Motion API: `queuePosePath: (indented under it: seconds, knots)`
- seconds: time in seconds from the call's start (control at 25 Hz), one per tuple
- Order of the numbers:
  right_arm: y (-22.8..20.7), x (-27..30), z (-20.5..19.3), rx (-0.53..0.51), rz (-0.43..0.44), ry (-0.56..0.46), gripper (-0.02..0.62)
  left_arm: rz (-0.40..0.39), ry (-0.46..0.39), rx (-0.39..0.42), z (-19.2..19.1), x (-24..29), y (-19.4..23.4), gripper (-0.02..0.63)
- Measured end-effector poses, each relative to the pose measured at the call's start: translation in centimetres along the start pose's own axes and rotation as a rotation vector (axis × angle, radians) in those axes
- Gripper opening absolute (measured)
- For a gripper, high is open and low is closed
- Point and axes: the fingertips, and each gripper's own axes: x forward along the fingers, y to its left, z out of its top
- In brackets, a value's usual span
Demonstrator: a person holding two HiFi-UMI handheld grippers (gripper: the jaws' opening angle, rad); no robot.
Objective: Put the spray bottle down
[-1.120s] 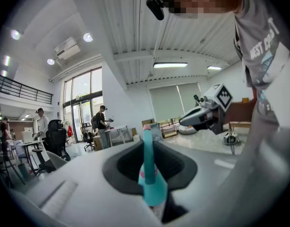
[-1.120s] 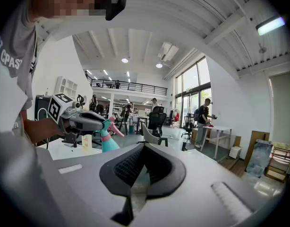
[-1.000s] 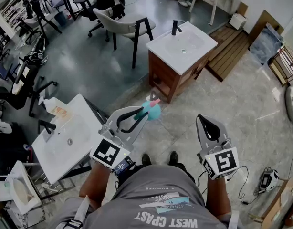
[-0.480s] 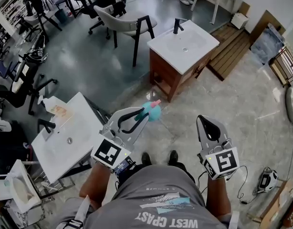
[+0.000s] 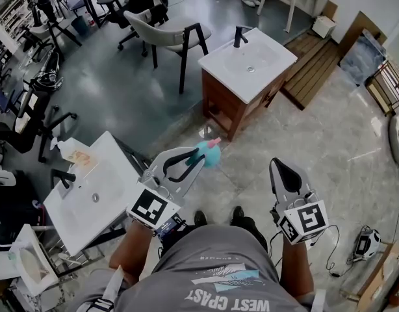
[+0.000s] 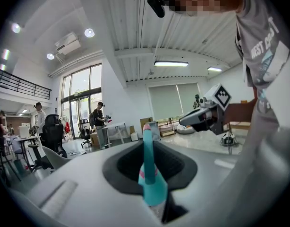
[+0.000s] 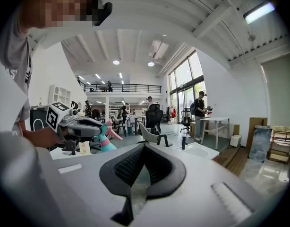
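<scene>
Mid-carry: your left gripper (image 5: 198,155) clamps the spray bottle (image 5: 210,152); right gripper (image 5: 282,166) closed, empty. Next, I'd lower it upright onto the sink counter (image 5: 116,168).

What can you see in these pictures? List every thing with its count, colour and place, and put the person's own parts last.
spray bottle: one, teal with a pink trigger, in the left gripper, above the floor
cabinet sink: one, white, on a brown wooden cabinet ahead
left sink: one, white, at the lower left
faucets: two, black, one on each sink
chair: one, grey with black legs, beyond the cabinet sink
pump bottle: one, pale, on the left sink's far corner
left gripper: one, grey, shut on the spray bottle
right gripper: one, grey, shut, empty
T-shirt: one, grey, bottom centre
</scene>
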Motion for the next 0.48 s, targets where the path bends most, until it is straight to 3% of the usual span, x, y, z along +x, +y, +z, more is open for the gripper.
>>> queuePosePath:
  seconds: [0.28,0.48]
  knots:
    - [-2.7,0.9,-1.8,0.032,0.002,0.021,0.002,-0.012,0.026,-0.008,-0.8,2.8,0.2,0.057]
    - [-7.9,3.1,-2.5,0.052,0.022,0.047,0.002,0.011,0.054,-0.025,-1.4,7.3,1.3,0.057]
